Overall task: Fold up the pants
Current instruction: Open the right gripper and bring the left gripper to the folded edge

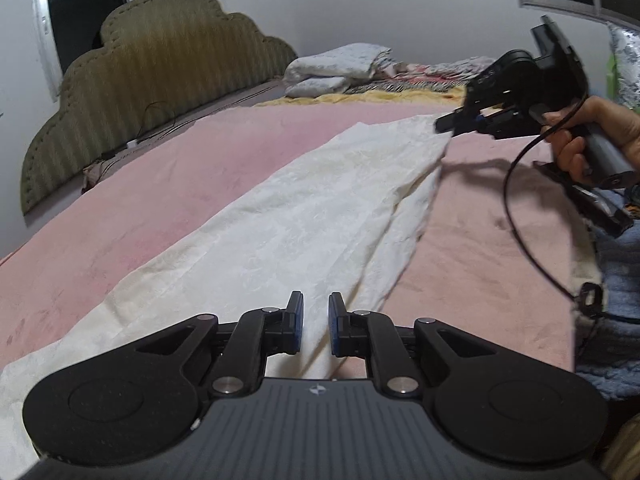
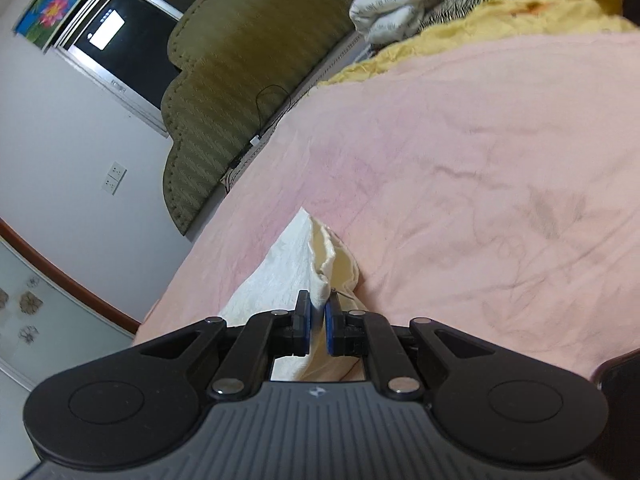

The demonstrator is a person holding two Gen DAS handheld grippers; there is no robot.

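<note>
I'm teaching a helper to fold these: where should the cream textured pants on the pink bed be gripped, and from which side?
Grip the cream textured pants at the two ends, coming in low along their length. They lie long and flat on the pink blanket, so only the edges lift. The right gripper pinches the bunched far end; the left gripper closes over the near end.

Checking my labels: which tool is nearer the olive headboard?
Right. The right tool grips the white pants' far end, farther up the bed beside the headboard; the left tool holds the near end, farther away.
</note>
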